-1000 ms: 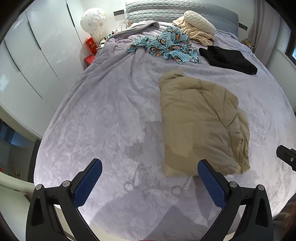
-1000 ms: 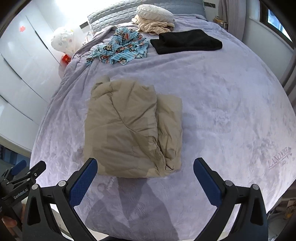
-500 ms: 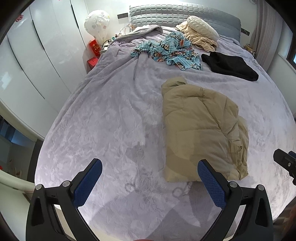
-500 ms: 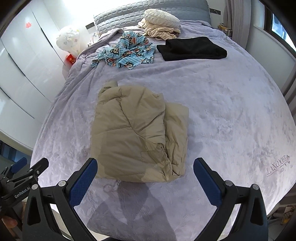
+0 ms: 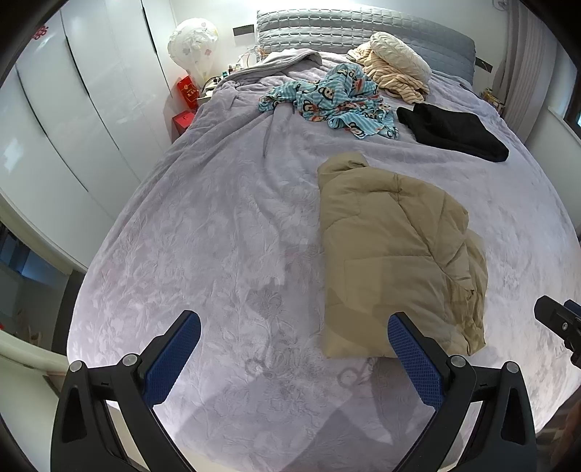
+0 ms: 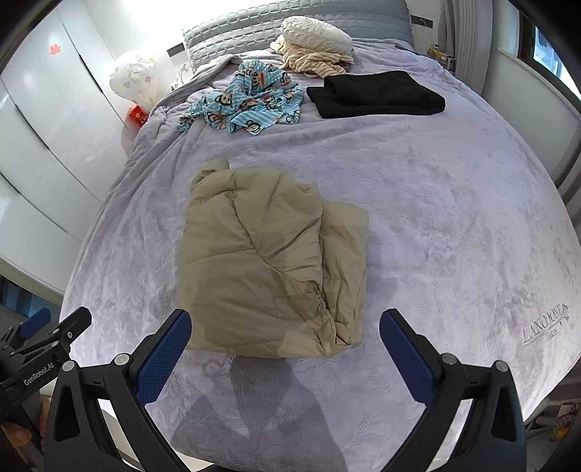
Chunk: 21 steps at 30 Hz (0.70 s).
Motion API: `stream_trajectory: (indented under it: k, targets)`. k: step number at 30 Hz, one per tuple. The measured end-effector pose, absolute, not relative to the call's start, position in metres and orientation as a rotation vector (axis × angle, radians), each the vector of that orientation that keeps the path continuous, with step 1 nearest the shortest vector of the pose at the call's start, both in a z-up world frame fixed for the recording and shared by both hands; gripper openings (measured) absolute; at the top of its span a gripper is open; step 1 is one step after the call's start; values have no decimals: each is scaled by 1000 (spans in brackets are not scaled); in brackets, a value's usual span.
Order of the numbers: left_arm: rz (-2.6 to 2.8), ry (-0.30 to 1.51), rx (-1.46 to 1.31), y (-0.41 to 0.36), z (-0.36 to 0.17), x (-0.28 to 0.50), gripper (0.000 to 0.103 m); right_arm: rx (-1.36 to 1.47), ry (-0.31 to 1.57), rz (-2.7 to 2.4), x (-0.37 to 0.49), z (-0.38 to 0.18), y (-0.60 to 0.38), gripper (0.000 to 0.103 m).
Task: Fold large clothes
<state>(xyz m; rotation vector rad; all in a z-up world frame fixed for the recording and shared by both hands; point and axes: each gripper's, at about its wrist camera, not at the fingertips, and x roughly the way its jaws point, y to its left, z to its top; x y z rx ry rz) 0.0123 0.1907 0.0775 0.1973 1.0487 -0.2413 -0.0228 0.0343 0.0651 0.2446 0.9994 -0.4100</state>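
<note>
A beige quilted jacket (image 5: pixel 395 250) lies folded into a rough rectangle on the lavender bed cover (image 5: pixel 225 232); it also shows in the right wrist view (image 6: pixel 268 261). My left gripper (image 5: pixel 294 348) is open and empty, above the foot of the bed, left of and short of the jacket's near edge. My right gripper (image 6: pixel 287 345) is open and empty, just short of the jacket's near edge. Each gripper shows at the edge of the other's view: the right one (image 5: pixel 559 323) and the left one (image 6: pixel 40 341).
Farther up the bed lie a blue cartoon-print garment (image 5: pixel 334 98), a folded black garment (image 5: pixel 454 130), and a cream pillow on striped beige cloth (image 5: pixel 395 69) by the grey headboard (image 5: pixel 348 32). White wardrobe doors (image 5: pixel 72 109) stand on the left. A curtain and window are on the right.
Both grippers have drawn back and risen slightly from the jacket, so more of the bed shows. Both stay open. The jacket has not moved.
</note>
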Motion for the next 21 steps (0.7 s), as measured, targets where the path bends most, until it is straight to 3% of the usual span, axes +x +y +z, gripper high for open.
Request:
stream_trajectory:
  k: [21]
  targets:
    - [-242,1048,197,192,78,14,103,247,997,-414,-23,65,37,103]
